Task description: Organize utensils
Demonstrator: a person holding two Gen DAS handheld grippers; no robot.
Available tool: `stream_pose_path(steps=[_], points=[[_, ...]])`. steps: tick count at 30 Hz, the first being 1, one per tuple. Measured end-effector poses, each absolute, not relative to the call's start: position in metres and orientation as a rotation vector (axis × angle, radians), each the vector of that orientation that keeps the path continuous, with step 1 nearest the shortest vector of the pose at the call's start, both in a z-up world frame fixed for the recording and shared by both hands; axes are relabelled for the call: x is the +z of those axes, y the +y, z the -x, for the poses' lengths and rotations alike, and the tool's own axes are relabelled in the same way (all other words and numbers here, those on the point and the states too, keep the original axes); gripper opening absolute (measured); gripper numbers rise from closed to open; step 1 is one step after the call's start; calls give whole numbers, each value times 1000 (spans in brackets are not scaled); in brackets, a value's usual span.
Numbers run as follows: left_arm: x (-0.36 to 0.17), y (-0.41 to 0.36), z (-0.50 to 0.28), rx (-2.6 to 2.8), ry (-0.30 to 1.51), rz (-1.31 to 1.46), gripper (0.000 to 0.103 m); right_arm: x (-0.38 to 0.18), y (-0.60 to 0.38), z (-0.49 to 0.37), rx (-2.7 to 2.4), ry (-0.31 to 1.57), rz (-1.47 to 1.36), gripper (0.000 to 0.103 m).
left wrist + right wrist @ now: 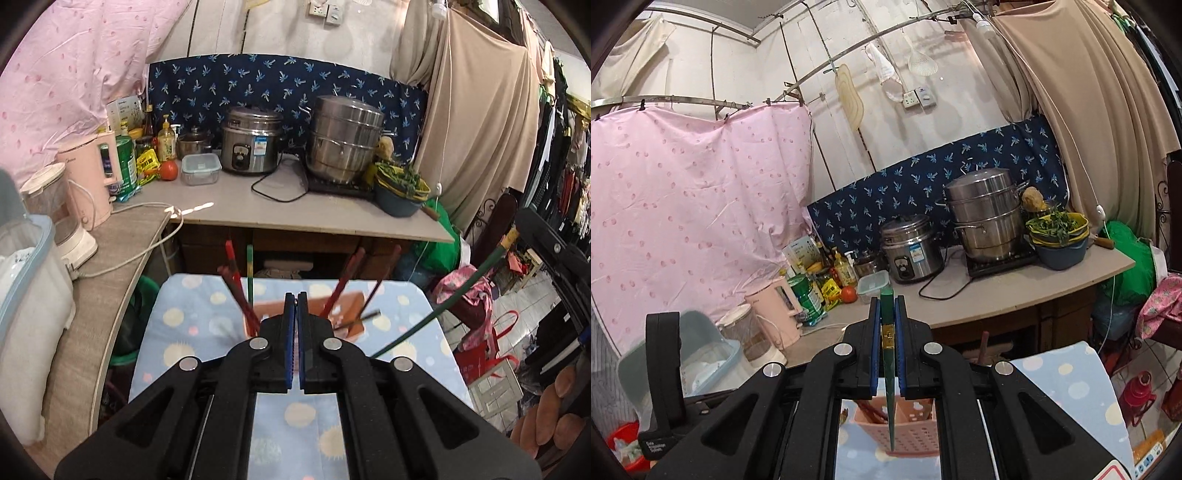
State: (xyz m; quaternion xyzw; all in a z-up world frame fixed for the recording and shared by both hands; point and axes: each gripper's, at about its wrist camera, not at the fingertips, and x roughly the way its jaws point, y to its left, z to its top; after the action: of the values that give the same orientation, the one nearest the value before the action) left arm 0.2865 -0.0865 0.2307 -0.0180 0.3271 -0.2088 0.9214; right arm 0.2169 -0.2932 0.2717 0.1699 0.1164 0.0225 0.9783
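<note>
A pink perforated utensil holder (908, 424) stands on a blue spotted cloth (1071, 384). In the left wrist view the holder (347, 306) sits just beyond my fingers, with several red chopsticks (236, 284) and one green chopstick (250, 273) standing in it. My left gripper (295, 295) is shut and empty, close above the holder. My right gripper (887, 301) is shut on a green chopstick (888, 369), which points down above the holder. That chopstick also shows in the left wrist view (443, 302), slanting from the right.
A counter (295, 214) behind the cloth-covered table carries a rice cooker (251, 144), a steel steamer pot (345, 136), a bowl of greens (400, 188), a pink kettle (92, 173), bottles and a cable. Bags and clothes crowd the right.
</note>
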Motion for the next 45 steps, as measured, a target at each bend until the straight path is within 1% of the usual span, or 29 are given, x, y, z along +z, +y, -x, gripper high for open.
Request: stream_pose_path(steps=[4,11,20,22,25,26,30,32,36,38,39,45], points=[[225,-96,-309,-422,682,34,1,267,-291,-251,34,229,-329,7],[199,-102,-342,-405,731,32,1,232,-291,-299,16,306,-306,7],[169,-107,-364,-412,786,32,1,189,-284,-324,36,417,-280,8],[164,-107,-364,-411,790,33,2,187,-284,-322,32,418,-271,17],[163,-108,-360,-403,773,25,2,187,-285,-315,35,415,-273,24],[164,-109,-358,-394,765,16,4,189,-286,-313,38,414,-276,25],[169,-109,-349,-361,735,-3,23,193,-285,-302,44,411,-275,27],[173,-109,-343,-347,719,-12,26,195,-282,-294,45,410,-263,28],[180,-109,-330,-317,694,-38,30,197,-276,-276,44,412,-244,39],[183,-108,-321,-301,680,-48,37,198,-273,-266,45,417,-236,39],[185,-108,-316,-294,670,-56,38,198,-272,-261,43,419,-232,39],[189,-105,-290,-275,652,-83,40,193,-268,-232,47,443,-231,40]])
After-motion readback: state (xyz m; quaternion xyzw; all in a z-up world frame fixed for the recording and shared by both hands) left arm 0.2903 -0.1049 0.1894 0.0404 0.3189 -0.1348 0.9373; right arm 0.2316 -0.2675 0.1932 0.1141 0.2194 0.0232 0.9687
